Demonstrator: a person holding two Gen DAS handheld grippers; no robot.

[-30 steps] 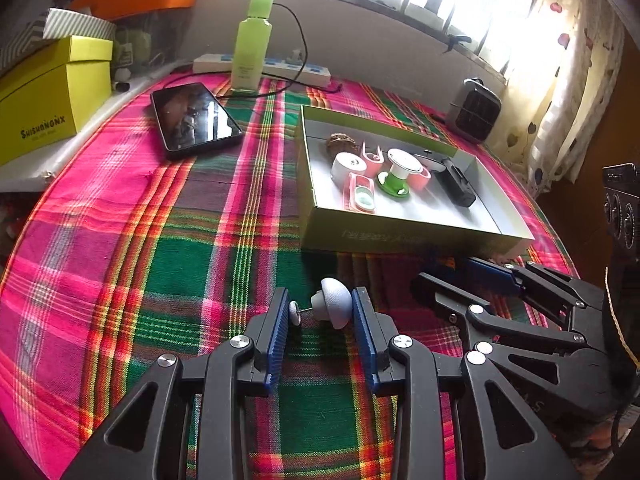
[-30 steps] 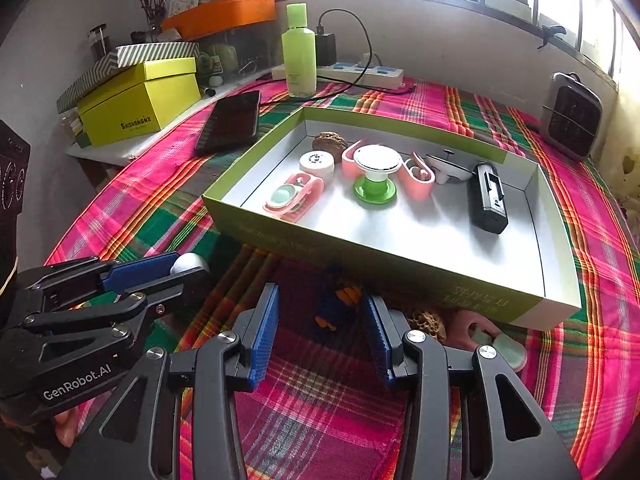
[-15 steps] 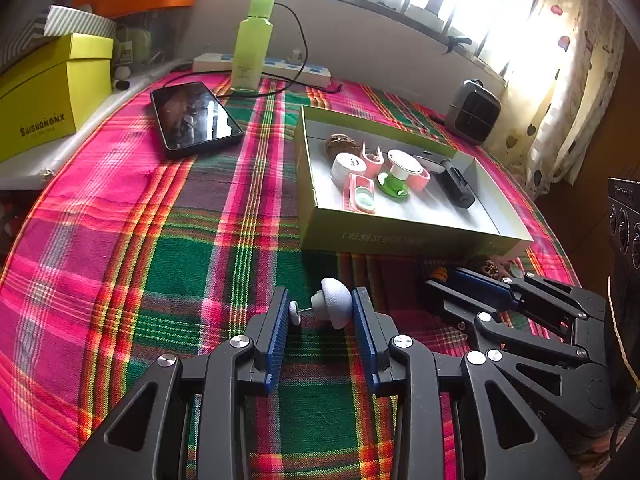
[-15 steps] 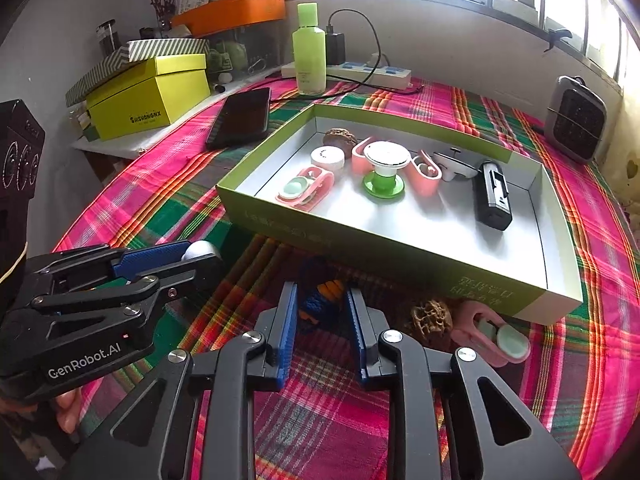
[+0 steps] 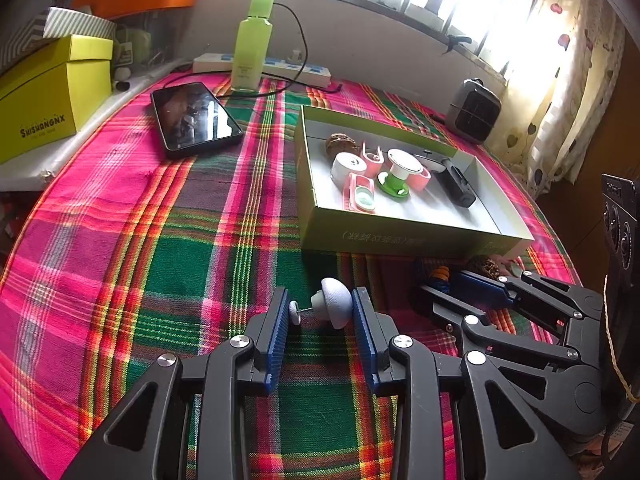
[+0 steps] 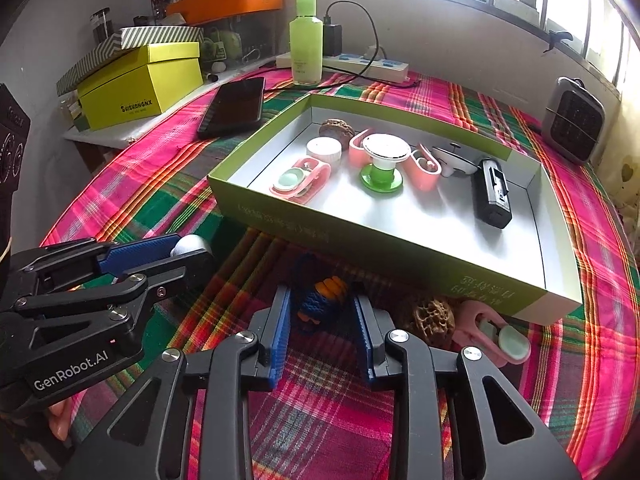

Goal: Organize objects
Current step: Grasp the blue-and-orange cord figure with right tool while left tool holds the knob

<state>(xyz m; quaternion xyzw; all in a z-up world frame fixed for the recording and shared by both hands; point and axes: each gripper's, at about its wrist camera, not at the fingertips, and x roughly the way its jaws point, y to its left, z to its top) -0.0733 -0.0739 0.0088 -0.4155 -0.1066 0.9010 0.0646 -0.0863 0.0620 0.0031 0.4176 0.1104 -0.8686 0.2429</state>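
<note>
My left gripper (image 5: pixel 320 312) is shut on a small white mushroom-shaped knob (image 5: pixel 332 307), held just above the plaid cloth; it also shows in the right wrist view (image 6: pixel 191 245). My right gripper (image 6: pixel 322 312) is shut on a blue and orange knitted toy (image 6: pixel 322 300) in front of the green box (image 6: pixel 400 248). The box (image 5: pixel 400 236) holds a walnut, a white cap, pink clips, a green-and-white stand and a black device. A walnut (image 6: pixel 434 320) and a pink clip (image 6: pixel 496 334) lie on the cloth beside the toy.
A black phone (image 5: pixel 194 118) lies on the cloth at the far left. A green bottle (image 5: pixel 252 46) and a power strip (image 5: pixel 264 66) stand at the back. A yellow box (image 5: pixel 44 96) sits at the left, a small heater (image 5: pixel 474 110) at the back right.
My right gripper closed from open onto the knitted toy and moved slightly. My left gripper kept hold of the white knob and barely moved.
</note>
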